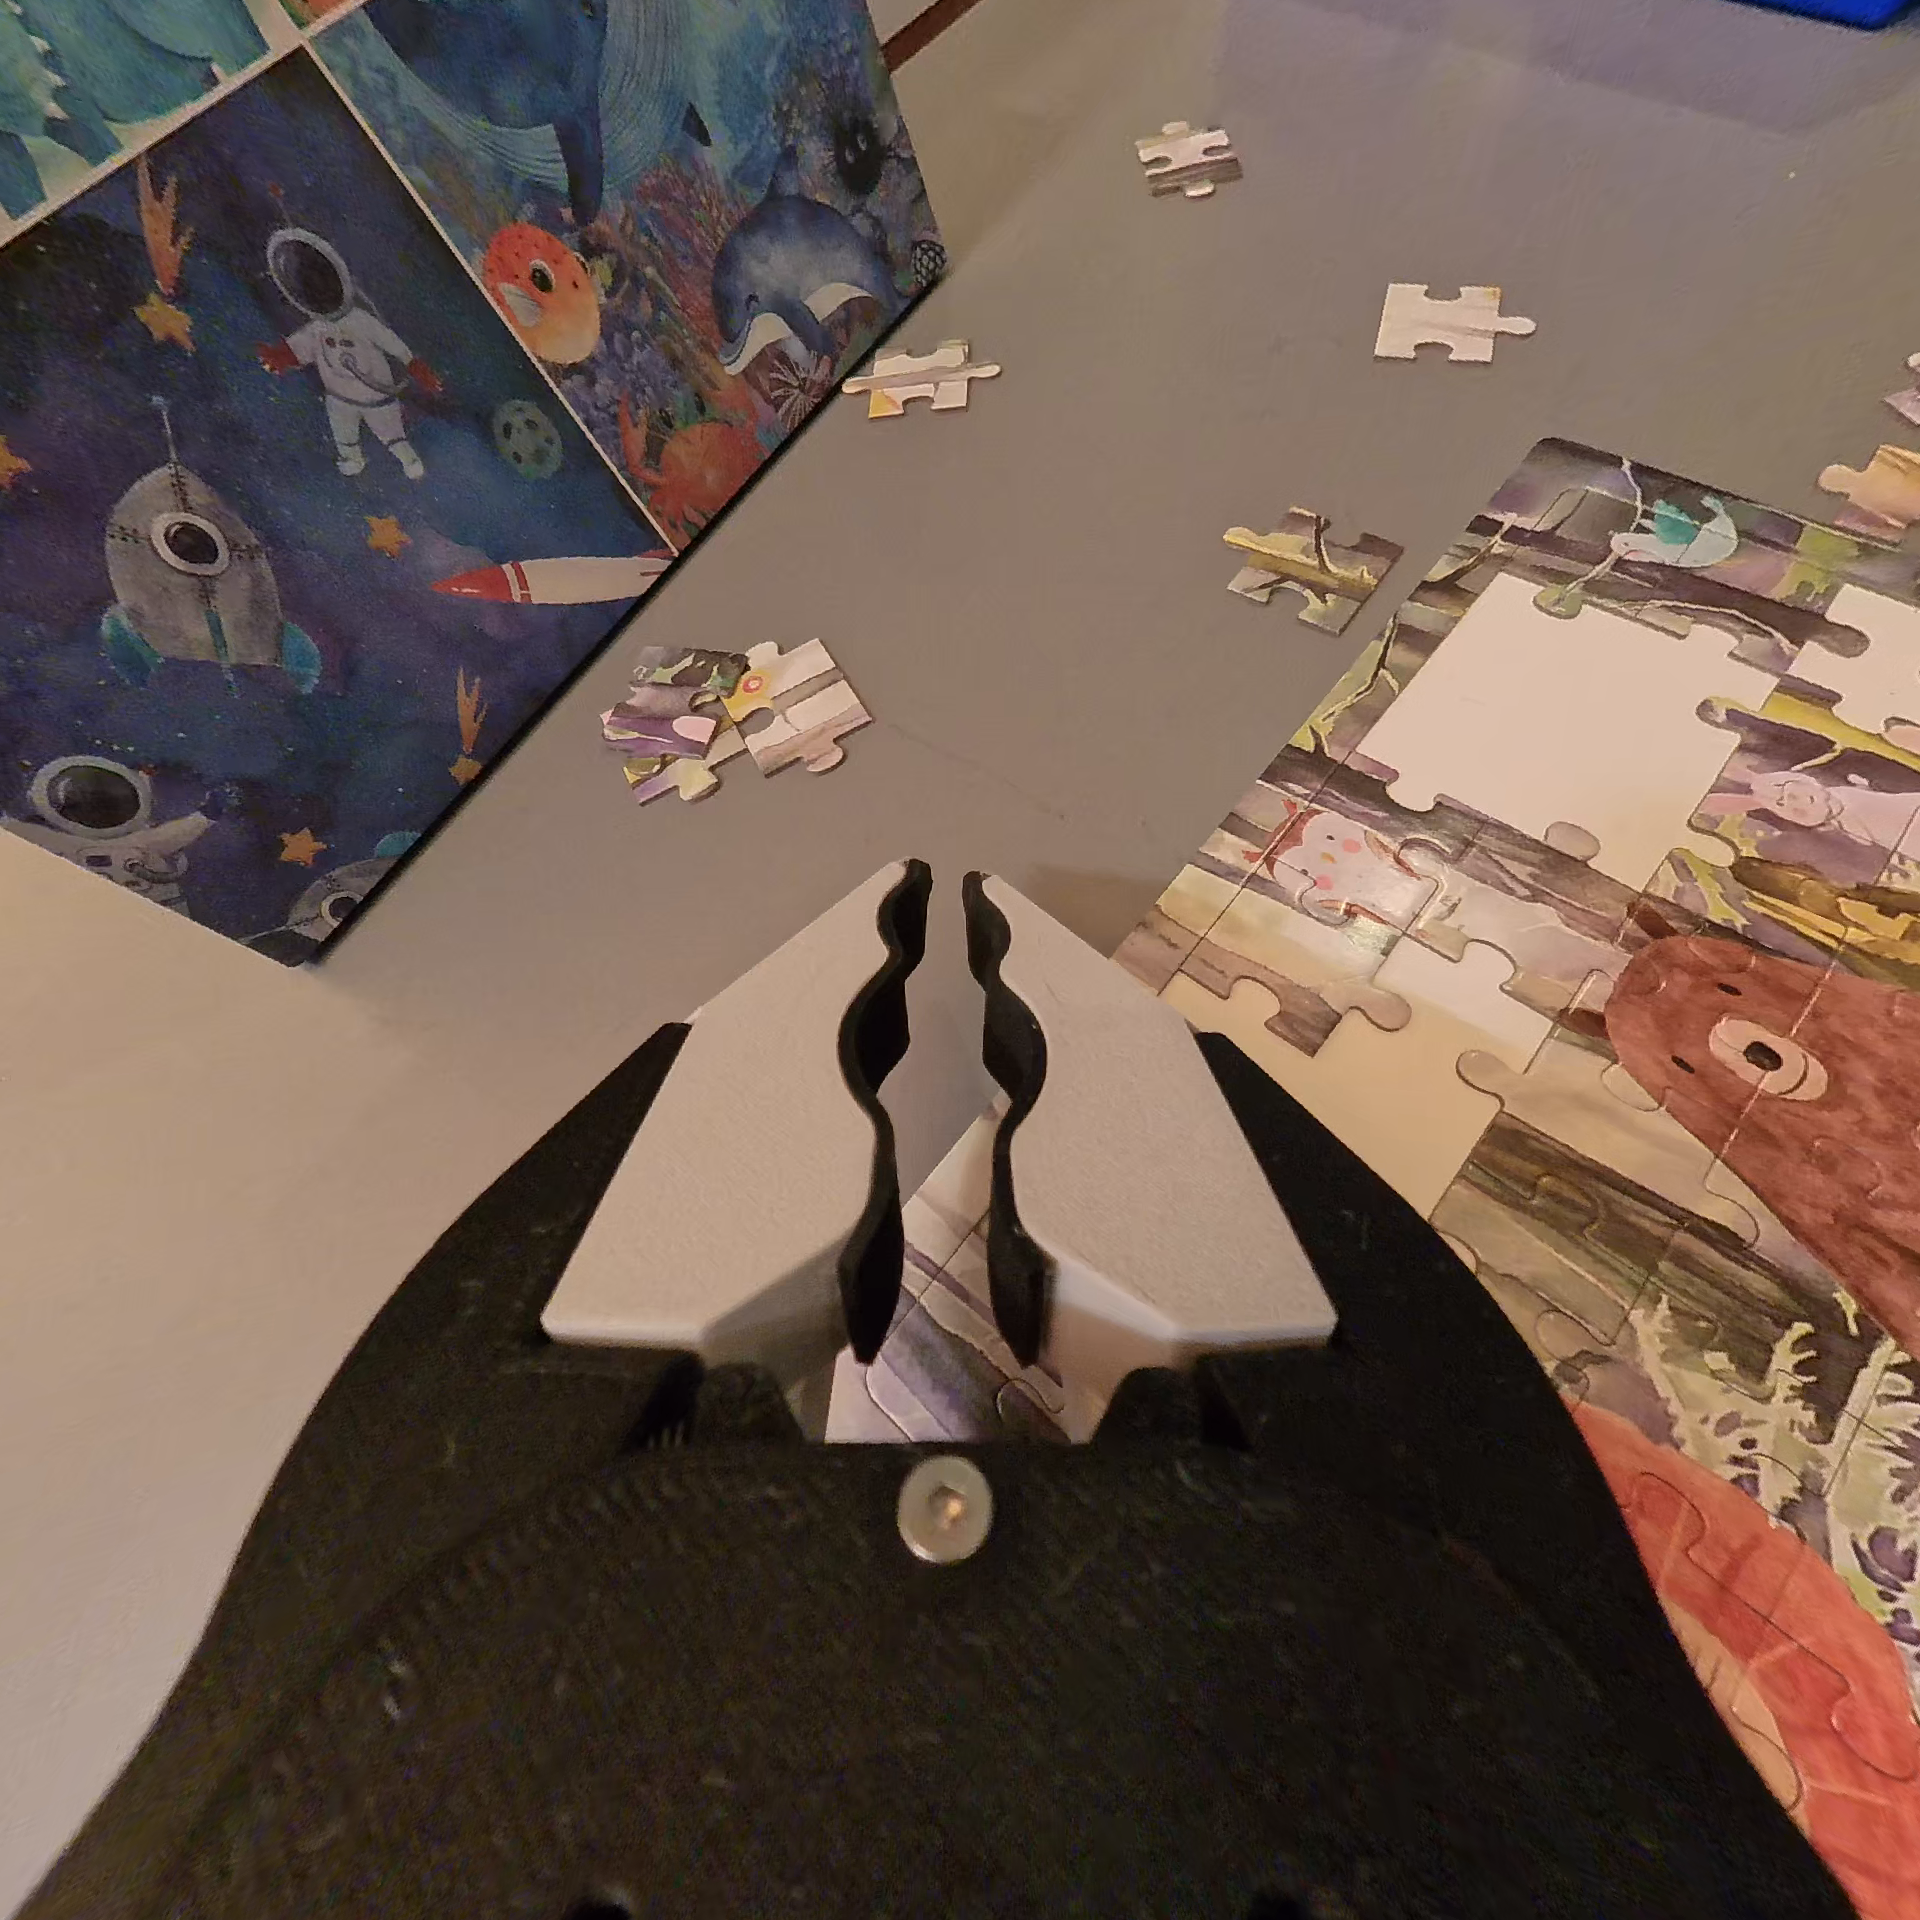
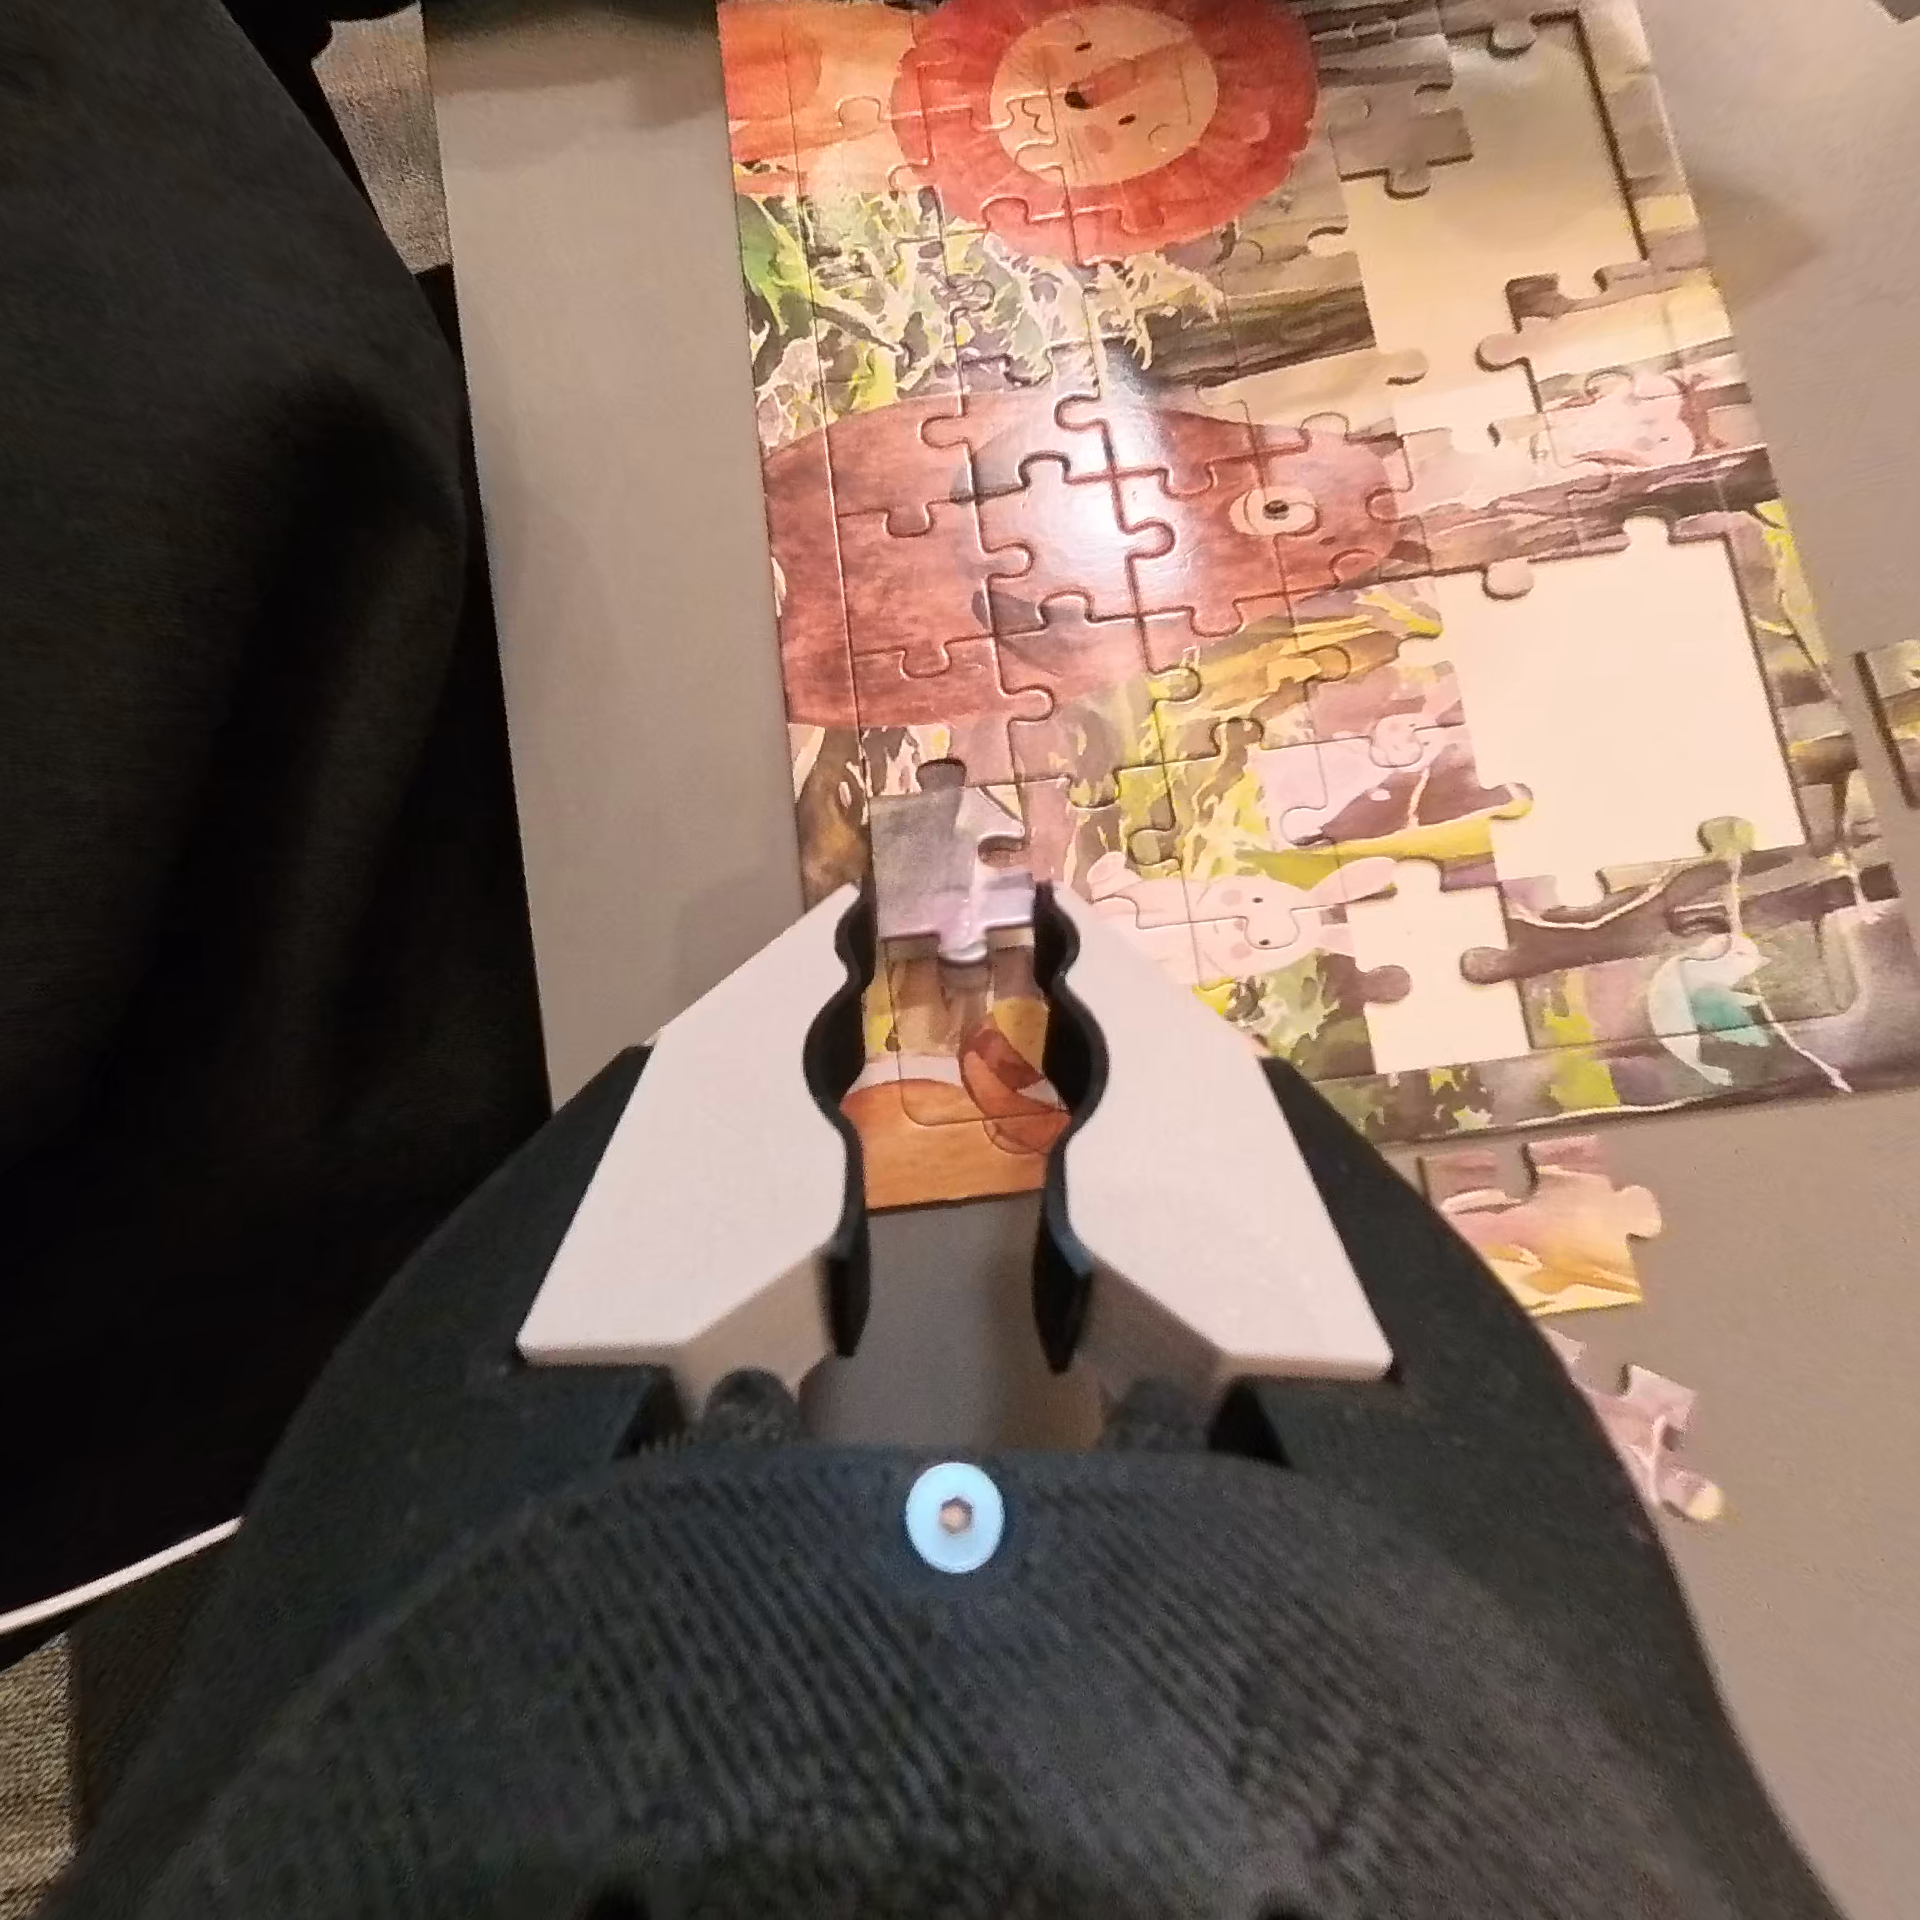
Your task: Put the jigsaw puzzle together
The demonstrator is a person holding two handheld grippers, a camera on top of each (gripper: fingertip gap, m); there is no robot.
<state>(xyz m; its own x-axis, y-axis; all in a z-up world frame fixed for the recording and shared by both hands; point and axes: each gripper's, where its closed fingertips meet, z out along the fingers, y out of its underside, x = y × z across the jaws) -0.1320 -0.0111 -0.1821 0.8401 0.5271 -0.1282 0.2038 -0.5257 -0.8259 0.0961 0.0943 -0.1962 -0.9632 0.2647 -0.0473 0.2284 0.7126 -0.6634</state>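
- We see the right gripper (image 2: 951, 902) pinching a grey puzzle piece (image 2: 930, 868) at its tips, over the near edge of the part-built jigsaw (image 2: 1091, 499); whether the piece touches the board is unclear, view is soft
- Left gripper (image 1: 940, 883) nearly closed, a thin gap between tips, nothing held; it hovers at the jigsaw's corner
- Loose pieces (image 1: 738, 717) lie on the grey table (image 1: 1039, 436) beside the illustrated box (image 1: 312, 416)

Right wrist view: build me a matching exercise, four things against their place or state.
Things:
1. right gripper
2. lion picture
3. brown bear picture
4. loose piece

Places or states:
A. mid-puzzle, fully joined
B. on the grey table, beside the puzzle's near edge
C. shut on a grey piece
D. far end of the puzzle

Pairs: 1-C, 2-D, 3-A, 4-B
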